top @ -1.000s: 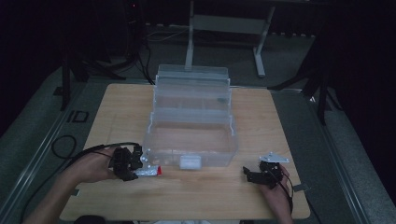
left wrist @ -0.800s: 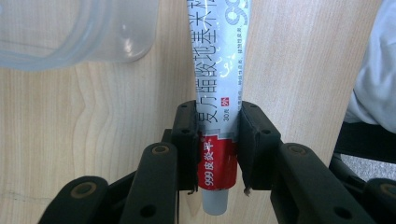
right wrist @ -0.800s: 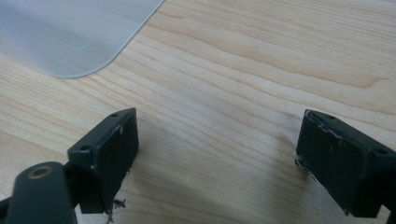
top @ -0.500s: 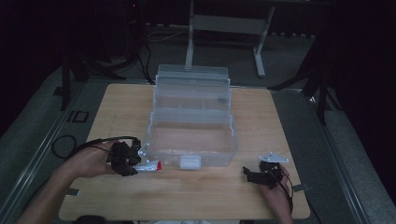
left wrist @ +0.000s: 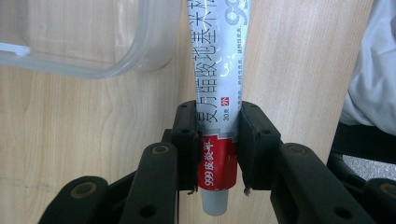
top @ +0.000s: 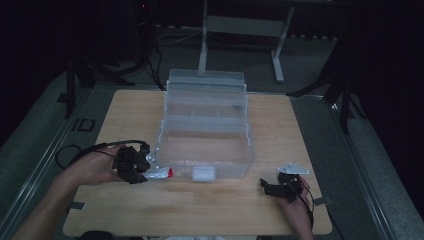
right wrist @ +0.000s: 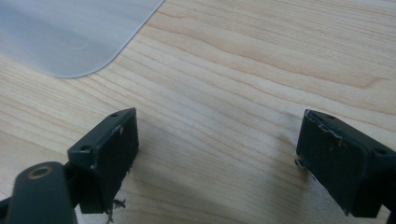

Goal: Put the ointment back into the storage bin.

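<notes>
While our left tongs (left wrist: 218,140) clamp an ointment tube (left wrist: 219,93) near its capped end, we see the tube's printed body run straight ahead of them over the wooden worktop (left wrist: 70,140). A clear plastic organiser box (top: 205,135) stands just beside these tongs, past the tube's far end. Our right tongs (right wrist: 217,154) gape wide and empty just above the worktop, a corner of the box beyond them.

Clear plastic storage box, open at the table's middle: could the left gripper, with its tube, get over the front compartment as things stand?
Probably yes. The left gripper, shut on the red-and-silver ointment tube, sits just beside the clear plastic storage box's front left corner, and nothing stands between them. The box's top is open. The right gripper, open, rests well clear.
</notes>
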Available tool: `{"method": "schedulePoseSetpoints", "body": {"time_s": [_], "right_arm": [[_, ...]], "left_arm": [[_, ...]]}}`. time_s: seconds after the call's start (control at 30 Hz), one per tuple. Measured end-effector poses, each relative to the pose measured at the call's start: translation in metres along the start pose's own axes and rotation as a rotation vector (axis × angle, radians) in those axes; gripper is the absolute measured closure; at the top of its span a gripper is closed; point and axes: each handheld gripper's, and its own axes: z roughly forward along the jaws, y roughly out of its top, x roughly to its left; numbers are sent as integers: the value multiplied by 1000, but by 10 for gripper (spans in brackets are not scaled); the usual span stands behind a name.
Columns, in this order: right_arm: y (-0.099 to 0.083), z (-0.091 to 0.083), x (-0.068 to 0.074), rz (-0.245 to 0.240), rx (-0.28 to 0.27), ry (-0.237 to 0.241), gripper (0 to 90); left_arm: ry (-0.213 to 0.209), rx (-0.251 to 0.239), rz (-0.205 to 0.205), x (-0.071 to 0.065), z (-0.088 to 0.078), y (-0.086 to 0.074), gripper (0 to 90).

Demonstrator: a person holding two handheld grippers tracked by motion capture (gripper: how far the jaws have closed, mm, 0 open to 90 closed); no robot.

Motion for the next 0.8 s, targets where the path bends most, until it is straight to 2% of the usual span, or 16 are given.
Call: {"method": "schedulePoseSetpoints", "body": {"time_s": [0.8], "right_arm": [[0,0,0,1,1,0,128]], "left_arm": [[33,-36,16,13,-27,9,708]]}}
